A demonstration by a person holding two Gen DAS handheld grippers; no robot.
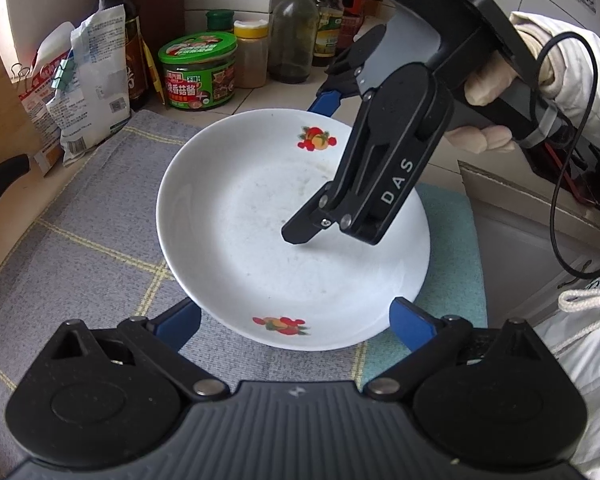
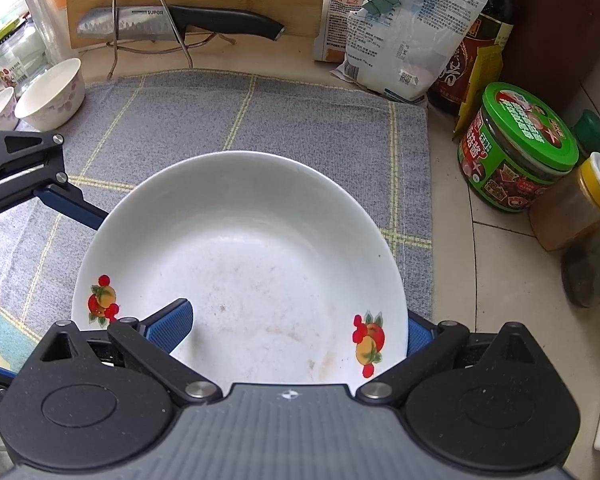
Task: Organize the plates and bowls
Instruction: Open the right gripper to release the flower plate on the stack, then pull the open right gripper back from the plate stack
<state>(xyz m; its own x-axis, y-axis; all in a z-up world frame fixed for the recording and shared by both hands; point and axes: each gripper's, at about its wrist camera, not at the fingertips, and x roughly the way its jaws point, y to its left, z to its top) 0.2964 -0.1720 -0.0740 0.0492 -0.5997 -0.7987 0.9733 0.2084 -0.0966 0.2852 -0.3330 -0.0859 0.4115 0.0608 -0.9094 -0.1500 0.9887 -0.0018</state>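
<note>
Resting on the grey checked cloth [image 2: 300,120], the white plate [image 2: 244,264] with its 2 fruit prints is the thing in hand. The right gripper [image 2: 298,332] straddles the plate's near rim: its left blue finger lies over the inside of the plate while the right one sits outside the rim, with a wide gap between them, so it is spread and not yet pinching. The left gripper [image 1: 296,326] comes at the plate [image 1: 260,240] from the opposite side, its 2 blue fingers splayed on either side of the plate's edge and apparently below it; it grips nothing either. A gloved hand [image 1: 496,80] holds the right tool's handle.

By my reading, the step is the pick-up of this plate, caught just ahead of the squeeze. The next move calls for the right fingers to close on the rim, 1 pad inside and 1 outside, firmly enough that the glazed edge does not slip, and then a level lift clear of the cloth. Whether the left gripper is meant to steady the far edge or simply wait, I cannot tell.

2 small bowls [image 2: 52,96] stand at the cloth's far left corner, well apart from the plate, beside a knife [image 2: 172,22] on a wire rack. Jars and bottles, among them a green-lidded jar [image 2: 516,148], crowd the right side, so the lift needs to stay away from them.
</note>
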